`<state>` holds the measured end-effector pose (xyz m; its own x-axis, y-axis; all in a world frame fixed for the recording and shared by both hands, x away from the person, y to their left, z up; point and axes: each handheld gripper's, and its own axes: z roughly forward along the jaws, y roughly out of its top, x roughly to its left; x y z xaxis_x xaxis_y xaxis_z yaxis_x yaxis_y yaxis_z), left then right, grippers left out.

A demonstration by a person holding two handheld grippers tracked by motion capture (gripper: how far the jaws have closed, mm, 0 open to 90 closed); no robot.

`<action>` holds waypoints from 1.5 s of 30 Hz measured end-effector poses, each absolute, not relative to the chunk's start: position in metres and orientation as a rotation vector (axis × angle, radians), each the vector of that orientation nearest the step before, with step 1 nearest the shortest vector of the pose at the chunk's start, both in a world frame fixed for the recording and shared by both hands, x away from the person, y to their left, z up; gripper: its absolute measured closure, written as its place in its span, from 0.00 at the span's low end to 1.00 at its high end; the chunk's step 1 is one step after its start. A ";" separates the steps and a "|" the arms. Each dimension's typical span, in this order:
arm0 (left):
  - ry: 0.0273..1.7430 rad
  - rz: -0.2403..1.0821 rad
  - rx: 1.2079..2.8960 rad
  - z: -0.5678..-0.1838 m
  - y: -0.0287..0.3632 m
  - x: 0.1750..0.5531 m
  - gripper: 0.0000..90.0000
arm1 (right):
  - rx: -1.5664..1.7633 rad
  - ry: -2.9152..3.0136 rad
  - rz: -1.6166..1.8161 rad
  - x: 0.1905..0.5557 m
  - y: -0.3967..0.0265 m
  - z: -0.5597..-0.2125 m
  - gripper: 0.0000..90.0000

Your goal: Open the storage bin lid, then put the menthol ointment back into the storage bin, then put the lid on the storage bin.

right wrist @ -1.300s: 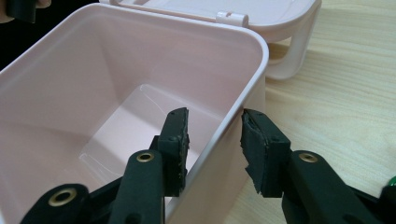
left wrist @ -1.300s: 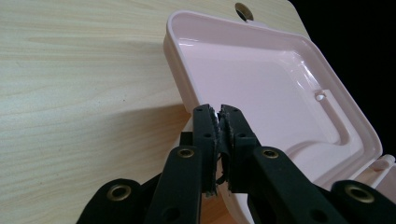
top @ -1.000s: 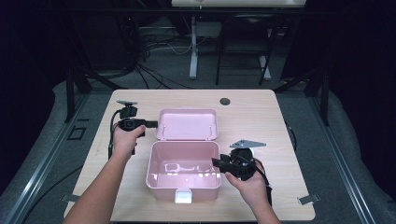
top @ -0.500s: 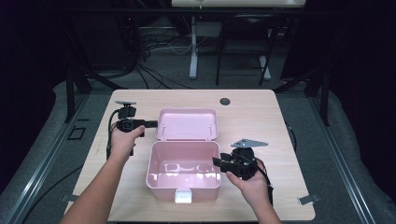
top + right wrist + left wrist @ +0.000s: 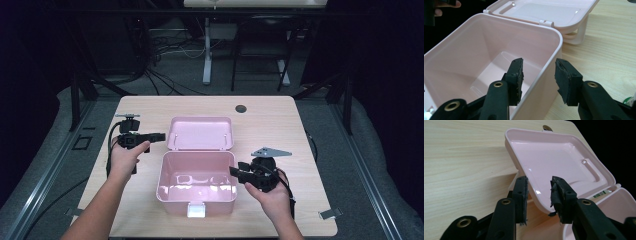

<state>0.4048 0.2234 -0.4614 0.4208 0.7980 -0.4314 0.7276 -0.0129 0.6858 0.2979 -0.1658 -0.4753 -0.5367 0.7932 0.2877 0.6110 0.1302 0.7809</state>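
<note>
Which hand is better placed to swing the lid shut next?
Left, probably. The left claw, jaws just opened, straddles the lid edge. The right claw straddles the box wall.

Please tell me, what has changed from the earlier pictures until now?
The left claw has just been opening; its pads now stand apart on either side of the lid edge, no longer pressing. The right claw opened slightly around the pink box wall. Box and lid stayed in place.
</note>
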 end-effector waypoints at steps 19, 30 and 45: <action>1.274 0.185 1.761 -0.472 0.239 0.358 0.66 | 1.391 2.157 1.380 0.296 -0.185 -0.463 0.62; 1.258 0.215 1.762 -0.473 0.249 0.338 0.62 | 1.378 2.153 1.353 0.302 -0.191 -0.463 0.61; 1.247 0.231 1.785 -0.477 0.254 0.331 0.59 | 1.368 2.178 1.246 0.324 -0.208 -0.455 0.55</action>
